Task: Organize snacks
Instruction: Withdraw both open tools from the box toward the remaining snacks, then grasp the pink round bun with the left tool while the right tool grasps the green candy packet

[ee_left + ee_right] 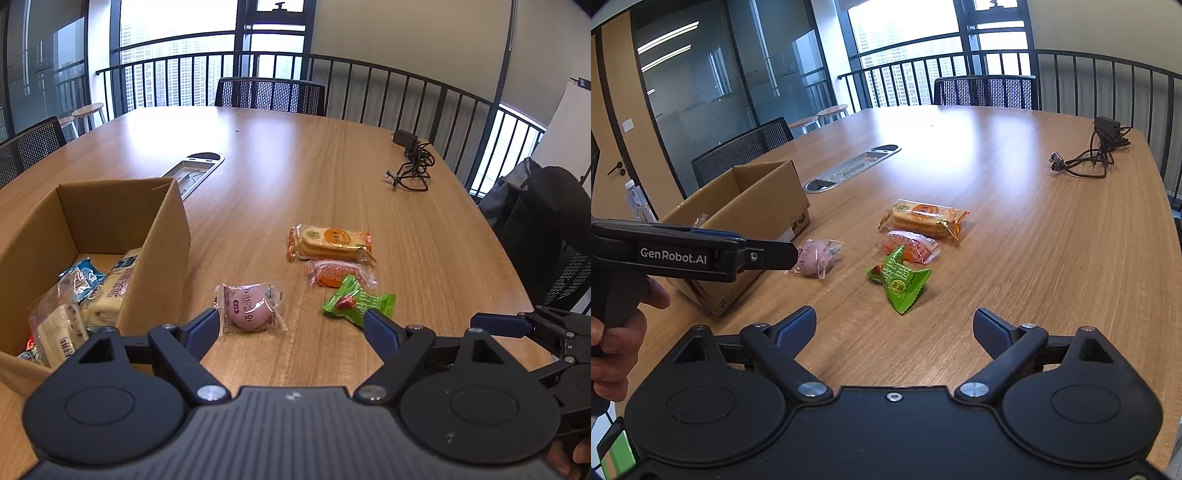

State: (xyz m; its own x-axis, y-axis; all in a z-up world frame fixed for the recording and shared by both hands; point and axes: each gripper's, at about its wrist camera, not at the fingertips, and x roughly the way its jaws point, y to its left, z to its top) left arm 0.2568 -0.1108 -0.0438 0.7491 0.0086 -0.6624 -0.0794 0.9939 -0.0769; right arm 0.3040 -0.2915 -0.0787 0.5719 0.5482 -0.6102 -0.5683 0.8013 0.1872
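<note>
An open cardboard box stands at the left of the wooden table and holds several wrapped snacks. On the table lie a pink round snack, a yellow biscuit pack, an orange-red pack and a green packet. My left gripper is open and empty, just short of the pink snack. My right gripper is open and empty, short of the green packet.
A black charger with a coiled cable lies at the far right. A metal cable hatch is set in the table's middle. Mesh chairs and a railing stand around the table.
</note>
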